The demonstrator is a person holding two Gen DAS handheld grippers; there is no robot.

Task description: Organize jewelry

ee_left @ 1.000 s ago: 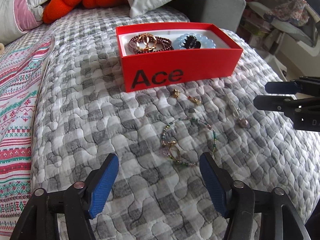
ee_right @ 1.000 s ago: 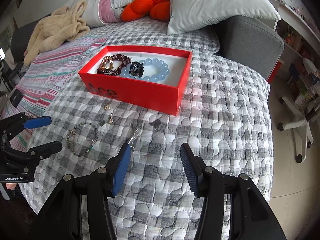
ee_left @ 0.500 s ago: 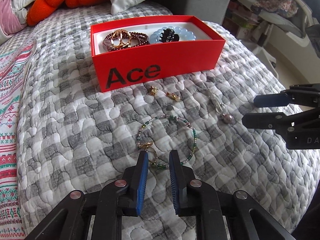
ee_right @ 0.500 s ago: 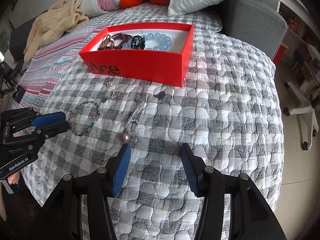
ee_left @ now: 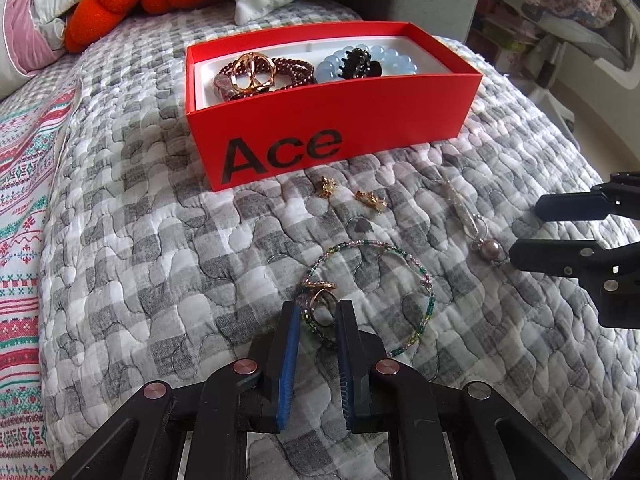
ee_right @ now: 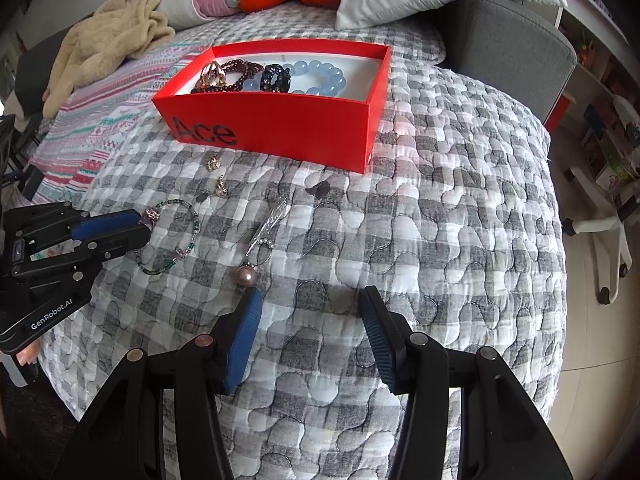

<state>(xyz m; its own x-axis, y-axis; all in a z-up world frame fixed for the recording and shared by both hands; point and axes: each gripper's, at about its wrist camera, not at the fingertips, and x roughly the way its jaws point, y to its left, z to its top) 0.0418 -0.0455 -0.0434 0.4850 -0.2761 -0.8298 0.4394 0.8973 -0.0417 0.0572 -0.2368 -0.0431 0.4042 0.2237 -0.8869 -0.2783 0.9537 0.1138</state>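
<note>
On the quilted bed (ee_left: 140, 280), the left tool (ee_left: 318, 314) has closed narrowly around the beaded bracelet's (ee_left: 404, 252) charm end, seemingly pinching it, while the right tool (ee_right: 310, 308) hangs half-open over bare quilt.

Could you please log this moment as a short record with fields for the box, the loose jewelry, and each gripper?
surface: grey checked quilt
box: red box, open, on the quilt
in box: dark red beads, gold ring, blue beads, black clip
loose: green bracelet, two earrings, pearl pendant
left gripper: jaws have just closed nearly shut around the bracelet's charm end; contact unclear
right gripper: open, nothing between the jaws, near the pendant
</note>
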